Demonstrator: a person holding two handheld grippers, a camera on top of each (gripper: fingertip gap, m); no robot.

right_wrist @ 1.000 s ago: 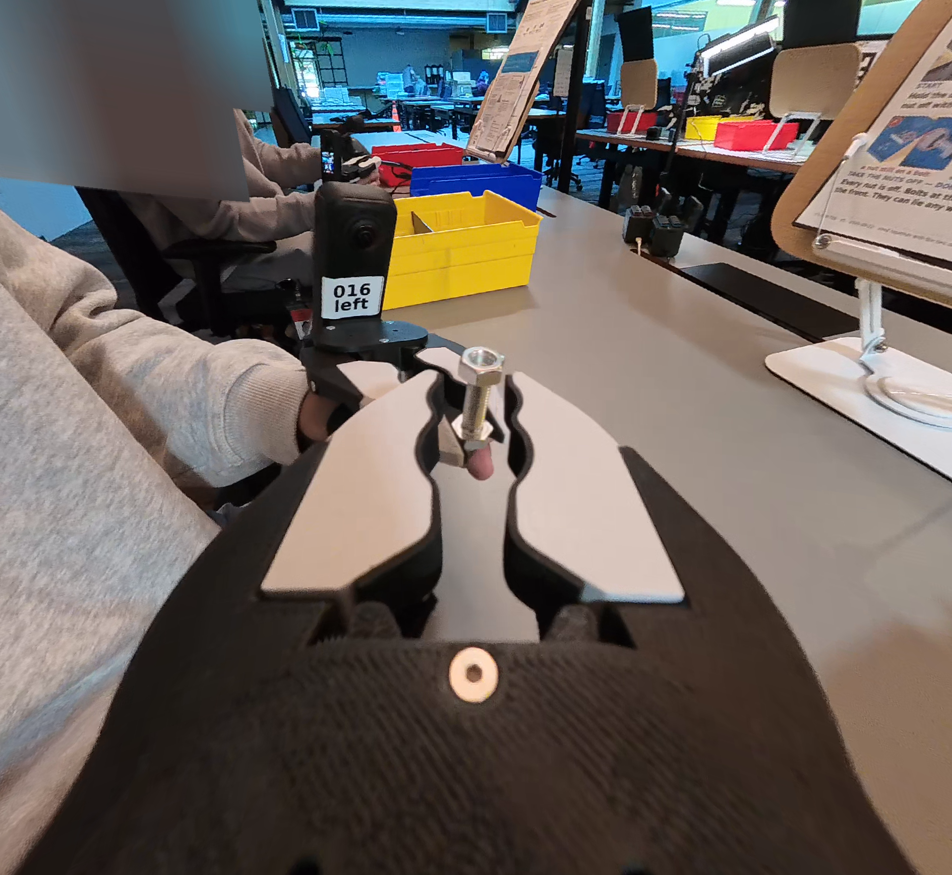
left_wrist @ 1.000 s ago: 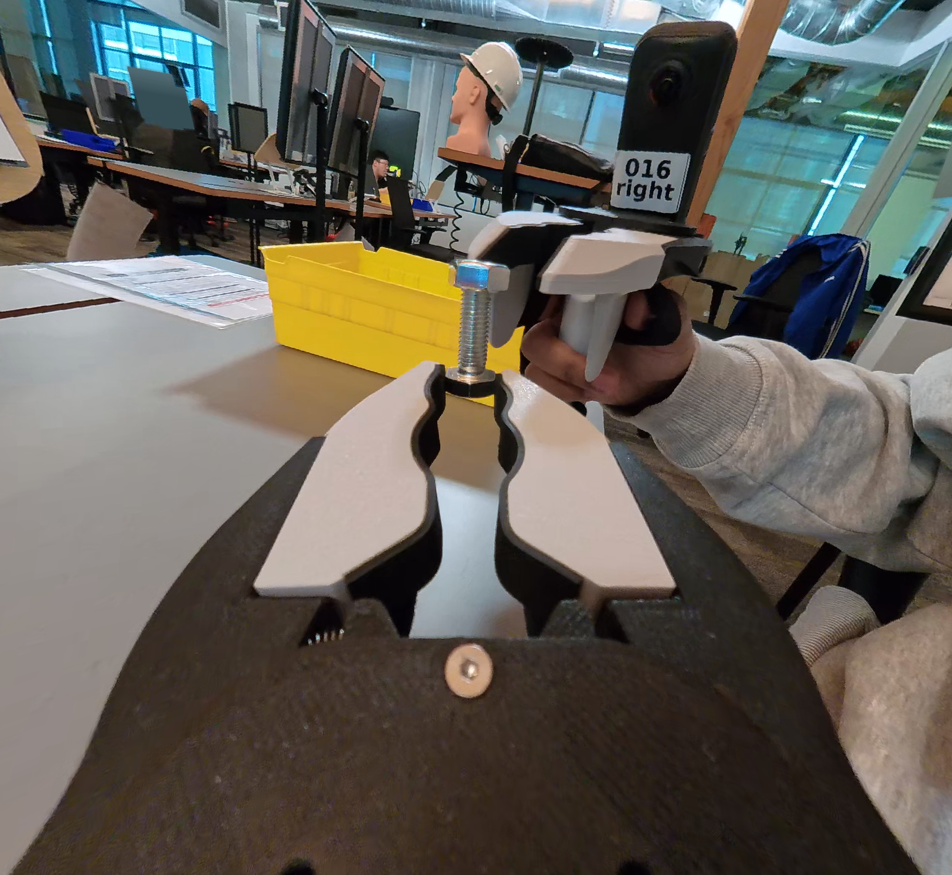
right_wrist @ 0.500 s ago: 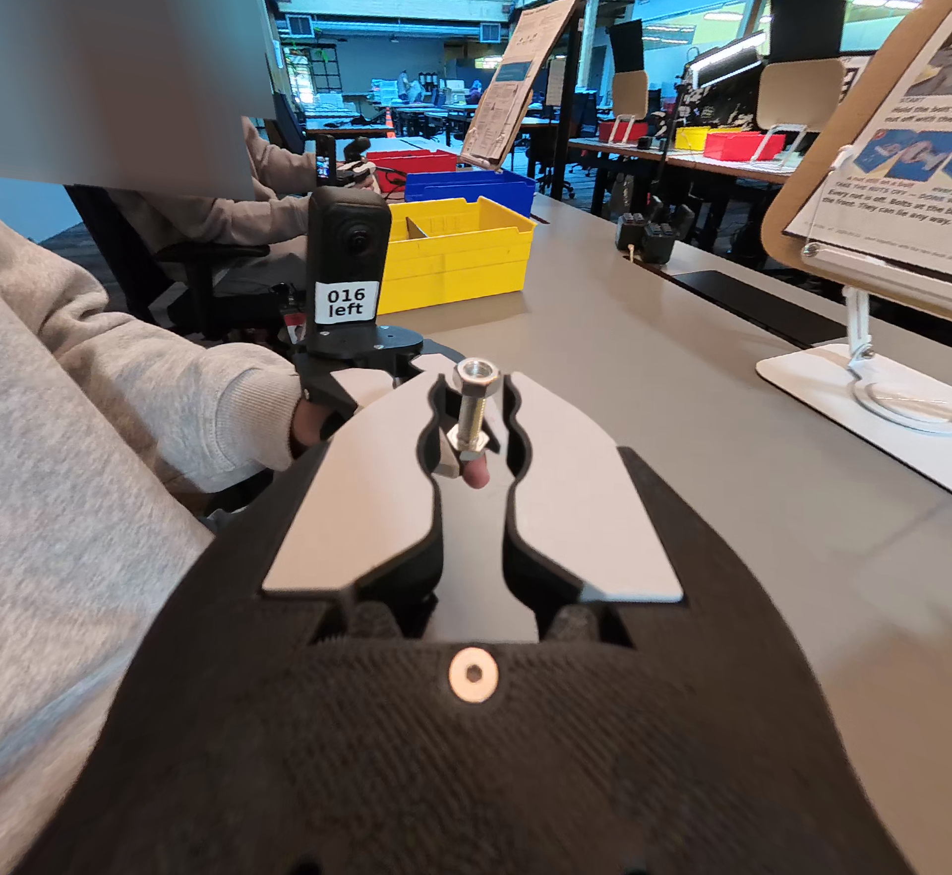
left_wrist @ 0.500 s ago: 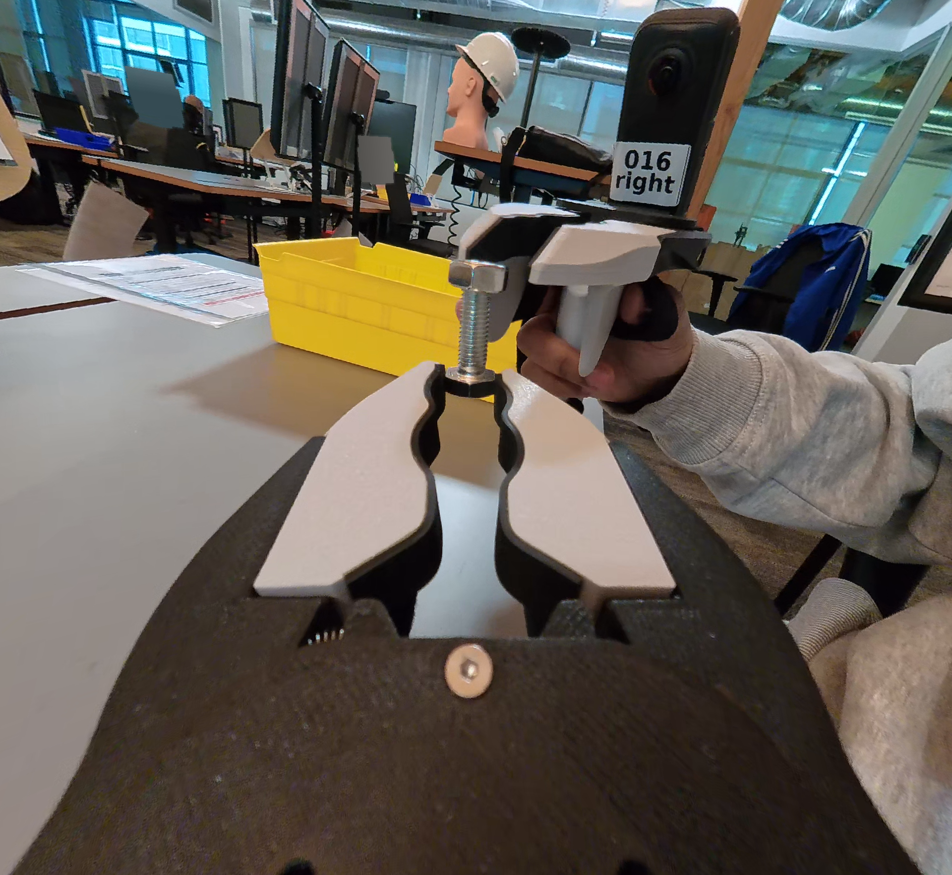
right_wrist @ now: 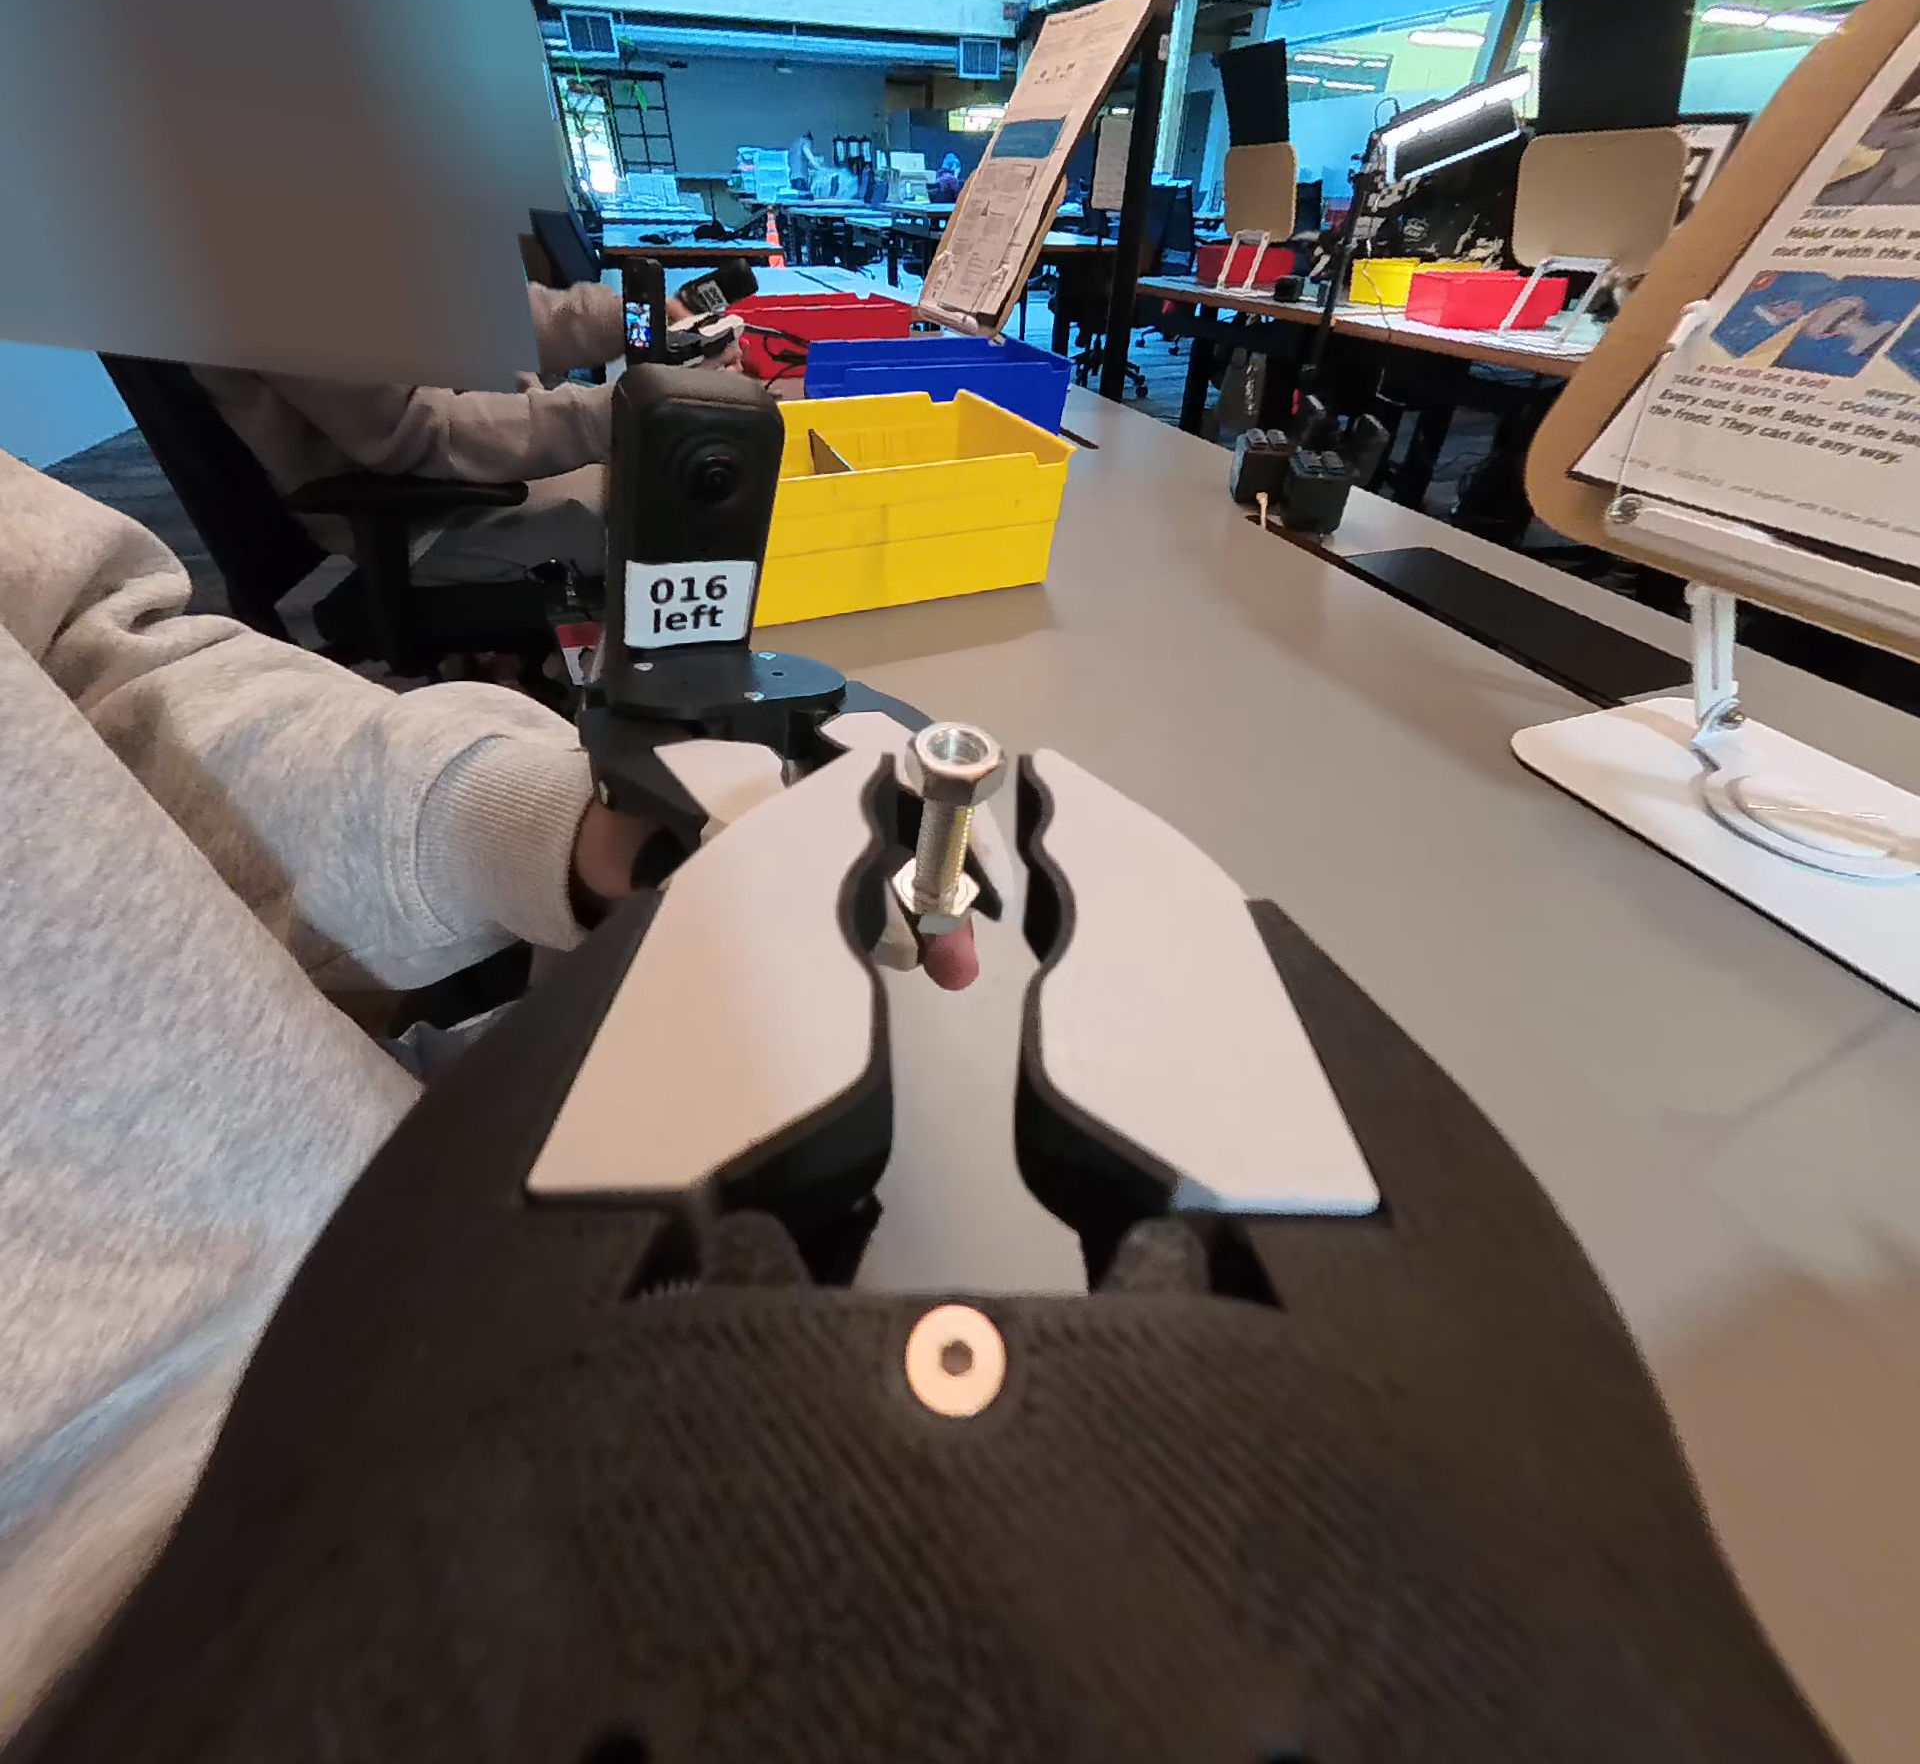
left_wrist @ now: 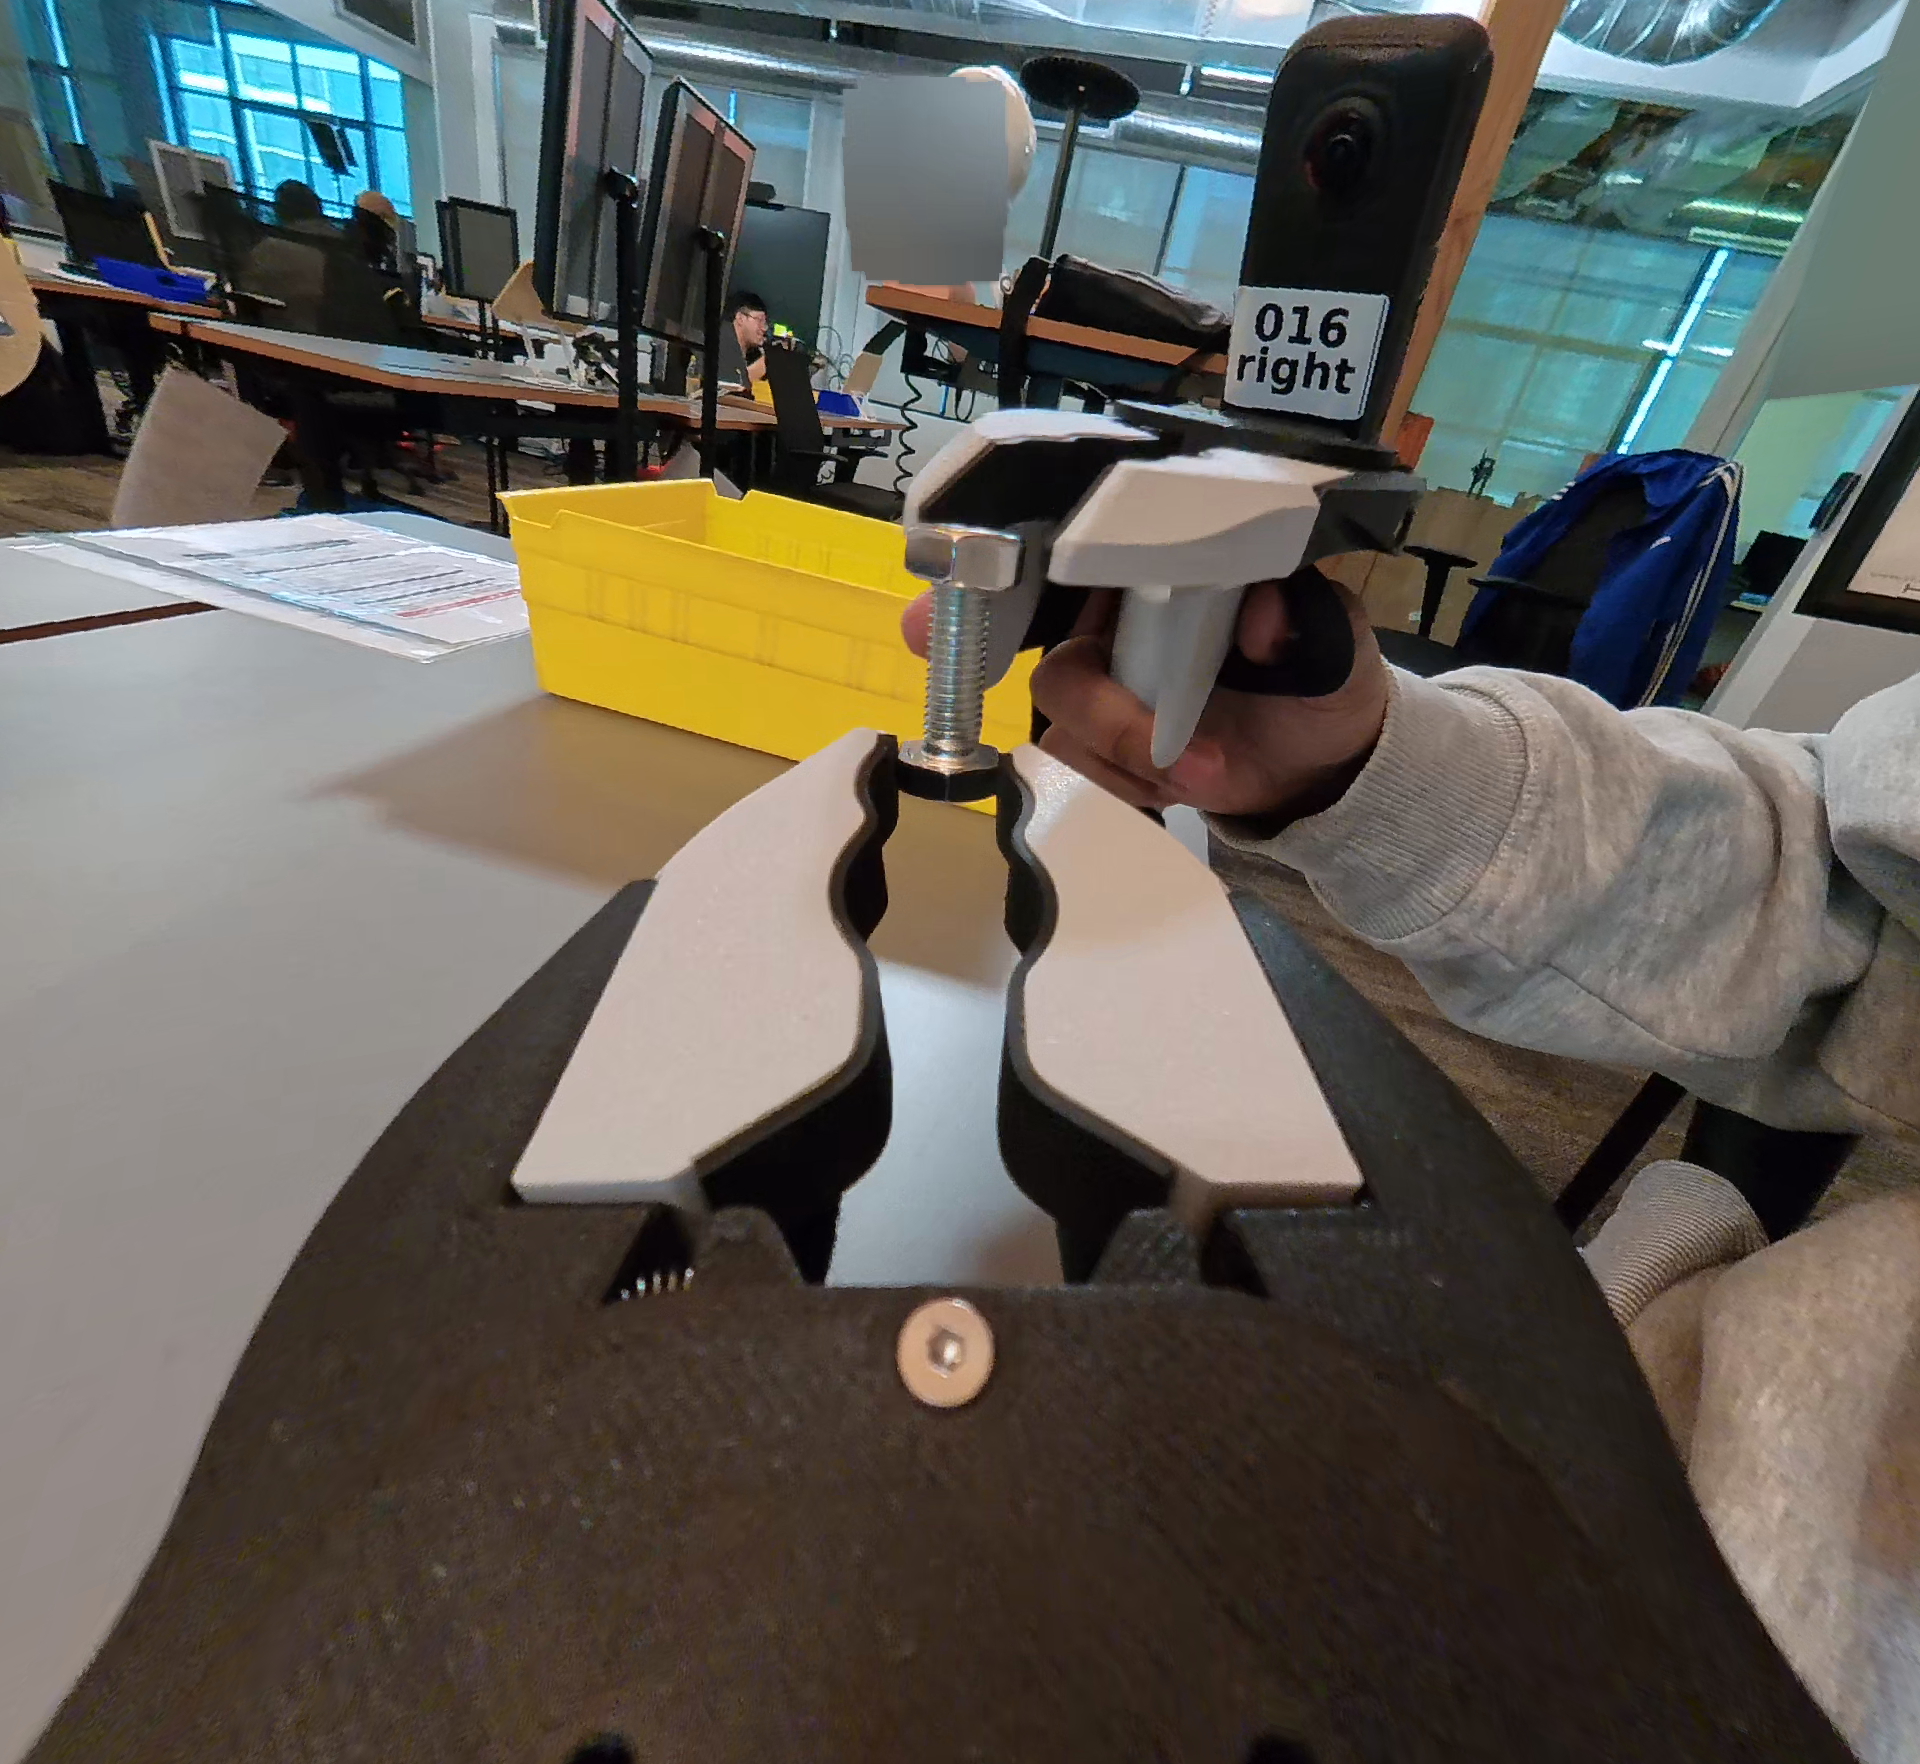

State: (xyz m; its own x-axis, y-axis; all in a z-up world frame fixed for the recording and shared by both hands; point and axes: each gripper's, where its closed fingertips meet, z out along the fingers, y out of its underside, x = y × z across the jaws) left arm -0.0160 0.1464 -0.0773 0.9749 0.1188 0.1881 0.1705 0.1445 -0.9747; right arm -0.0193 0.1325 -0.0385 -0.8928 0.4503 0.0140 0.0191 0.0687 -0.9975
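A silver bolt [left_wrist: 956, 665] stands upright over the grey table [left_wrist: 208, 935]. My left gripper [left_wrist: 945, 764] is shut on the nut [left_wrist: 945, 758] at the bolt's lower end. My right gripper [left_wrist: 997, 530] comes in from the right and is shut on the bolt's hex head [left_wrist: 961, 561]. In the right wrist view my right gripper [right_wrist: 951, 774] clasps the hex head [right_wrist: 951, 758], with the threaded shaft running down to the nut [right_wrist: 935, 895]. A person's fingertip [right_wrist: 951, 961] shows just under the nut. The left gripper's fingertips are mostly hidden there.
A yellow bin [left_wrist: 707, 613] stands on the table just behind the bolt and also shows in the right wrist view [right_wrist: 914, 519], with a blue bin [right_wrist: 935, 369] behind it. A printed sheet [left_wrist: 312, 571] lies at the far left. An instruction board on a white stand [right_wrist: 1766, 343] is at the right. The grippers are tip to tip, or close to it.
Both grippers keep their hold on the bolt. The right gripper has shifted slightly, and the bolt sits a little lower in the right wrist view.
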